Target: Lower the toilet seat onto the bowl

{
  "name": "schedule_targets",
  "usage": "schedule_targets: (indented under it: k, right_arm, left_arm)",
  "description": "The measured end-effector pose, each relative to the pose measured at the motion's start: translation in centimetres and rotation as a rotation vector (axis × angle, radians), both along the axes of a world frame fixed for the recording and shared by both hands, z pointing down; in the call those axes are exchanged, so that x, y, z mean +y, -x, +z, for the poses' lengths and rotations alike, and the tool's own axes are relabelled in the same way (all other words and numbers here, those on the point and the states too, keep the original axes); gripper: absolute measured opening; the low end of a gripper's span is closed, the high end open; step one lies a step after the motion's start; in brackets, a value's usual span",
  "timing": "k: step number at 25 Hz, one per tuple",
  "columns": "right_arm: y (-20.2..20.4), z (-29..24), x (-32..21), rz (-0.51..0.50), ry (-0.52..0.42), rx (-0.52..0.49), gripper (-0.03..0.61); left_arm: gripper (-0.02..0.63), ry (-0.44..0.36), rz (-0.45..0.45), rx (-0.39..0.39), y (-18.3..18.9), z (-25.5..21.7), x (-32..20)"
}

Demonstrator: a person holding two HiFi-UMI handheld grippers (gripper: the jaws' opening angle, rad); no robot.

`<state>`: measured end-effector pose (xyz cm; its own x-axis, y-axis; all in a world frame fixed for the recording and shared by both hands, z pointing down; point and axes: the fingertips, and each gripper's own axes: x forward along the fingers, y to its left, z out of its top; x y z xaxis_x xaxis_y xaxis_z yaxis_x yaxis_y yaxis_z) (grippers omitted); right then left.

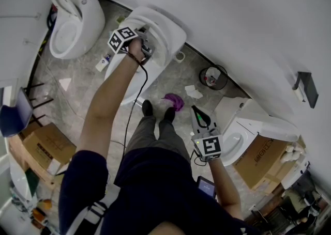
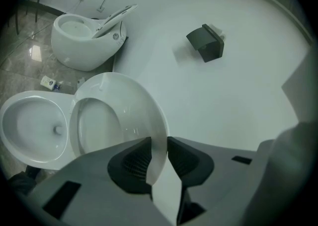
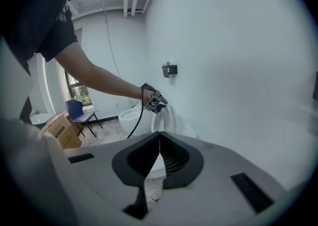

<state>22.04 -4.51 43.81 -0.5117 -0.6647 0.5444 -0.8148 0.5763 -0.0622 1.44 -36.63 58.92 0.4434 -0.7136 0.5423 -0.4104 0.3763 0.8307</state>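
Your left gripper [image 2: 159,139] is clamped on the top rim of the raised toilet seat [image 2: 130,102]. Swing it down slowly onto the bowl [image 2: 20,135]. Your right gripper [image 3: 159,139], jaws together, holds nothing.

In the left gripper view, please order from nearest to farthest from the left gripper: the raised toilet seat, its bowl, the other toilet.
1. Raised toilet seat, between the left gripper's jaws.
2. Bowl, lower left.
3. Other toilet, upper left, by the wall.

Left gripper [image 1: 146,40] reaches forward, jaws clamped; right gripper [image 1: 196,115] hangs, jaws together.
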Motion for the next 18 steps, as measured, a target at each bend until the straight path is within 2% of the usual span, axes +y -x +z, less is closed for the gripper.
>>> schedule_targets:
  k: [7,18]
  right_arm:
    - [0.7,0.1,0.1,-0.022,0.007,0.001,0.020]
    - [2.7,0.0,0.3,-0.104,0.003,0.014,0.020]
  left_arm:
    - [0.110,-0.024,0.018,0.005,2.1,-0.8,3.1]
    - [0.103,-0.039,0.024,-0.026,6.2,-1.7,9.6]
